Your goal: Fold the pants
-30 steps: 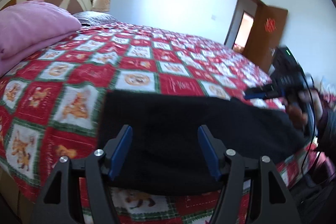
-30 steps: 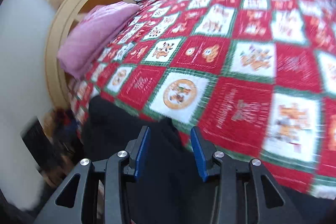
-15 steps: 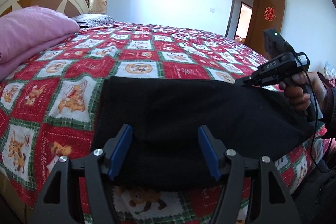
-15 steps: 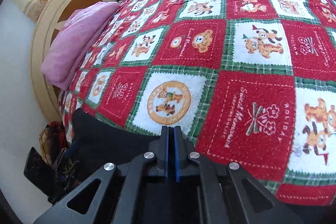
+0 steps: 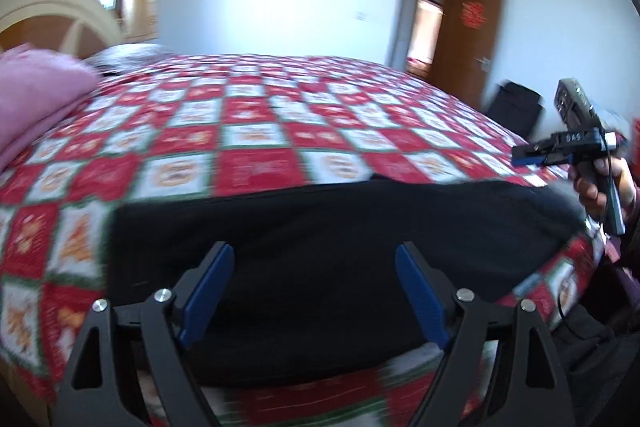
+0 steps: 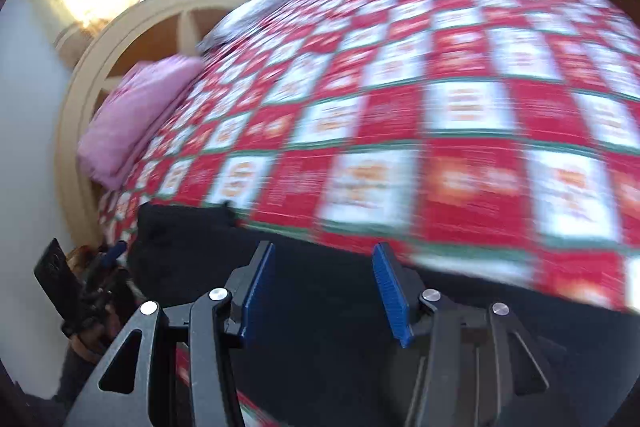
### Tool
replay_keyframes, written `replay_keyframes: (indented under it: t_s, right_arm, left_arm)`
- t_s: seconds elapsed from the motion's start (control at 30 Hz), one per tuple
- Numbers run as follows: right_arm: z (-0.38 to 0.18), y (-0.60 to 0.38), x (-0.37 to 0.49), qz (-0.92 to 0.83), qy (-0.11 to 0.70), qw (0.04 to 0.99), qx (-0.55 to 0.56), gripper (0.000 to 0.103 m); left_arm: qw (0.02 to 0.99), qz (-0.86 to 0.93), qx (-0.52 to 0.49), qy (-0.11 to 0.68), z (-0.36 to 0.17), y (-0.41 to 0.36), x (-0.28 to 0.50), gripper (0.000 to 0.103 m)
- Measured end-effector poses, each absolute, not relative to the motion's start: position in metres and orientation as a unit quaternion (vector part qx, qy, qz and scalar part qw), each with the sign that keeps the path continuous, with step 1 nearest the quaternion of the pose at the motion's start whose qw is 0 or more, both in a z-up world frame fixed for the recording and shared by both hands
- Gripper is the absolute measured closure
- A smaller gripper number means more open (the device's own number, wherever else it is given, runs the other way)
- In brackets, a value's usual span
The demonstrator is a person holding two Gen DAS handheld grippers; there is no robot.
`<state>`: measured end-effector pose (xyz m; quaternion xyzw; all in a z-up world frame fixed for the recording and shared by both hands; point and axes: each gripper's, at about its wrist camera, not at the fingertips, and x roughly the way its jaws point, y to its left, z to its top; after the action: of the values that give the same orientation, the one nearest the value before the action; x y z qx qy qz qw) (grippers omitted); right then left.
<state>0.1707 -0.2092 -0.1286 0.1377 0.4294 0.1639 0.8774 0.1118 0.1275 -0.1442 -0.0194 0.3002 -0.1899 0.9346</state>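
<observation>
Left wrist view: our left gripper (image 5: 314, 291) has just spread its jaws wider, and they stand open over the black pants (image 5: 340, 227), nothing pinched. The pants lie flat along the near edge of the bed (image 5: 256, 131), stretching from below these jaws off to the right, where a hand (image 5: 604, 187) holds our right gripper (image 6: 324, 287). Its jaws have just parted again and stand half open above the pants, gripping nothing. A pink blanket (image 6: 136, 115) lies far left of both.
</observation>
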Motion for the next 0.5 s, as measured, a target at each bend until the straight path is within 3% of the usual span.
replay_keyframes:
  t_s: [0.27,0.5]
  right_arm:
    - [-0.09,-0.392,0.043,-0.048,0.344,0.913,0.212,0.05]
    - [-0.107,-0.465,-0.022,-0.147,0.314,0.898,0.271,0.05]
  left_arm:
    - [0.893,-0.325,0.065,0.305,-0.138,0.011,0.111,0.019]
    - [0.84,-0.418,0.124,0.322,-0.144,-0.078,0.1,0.041]
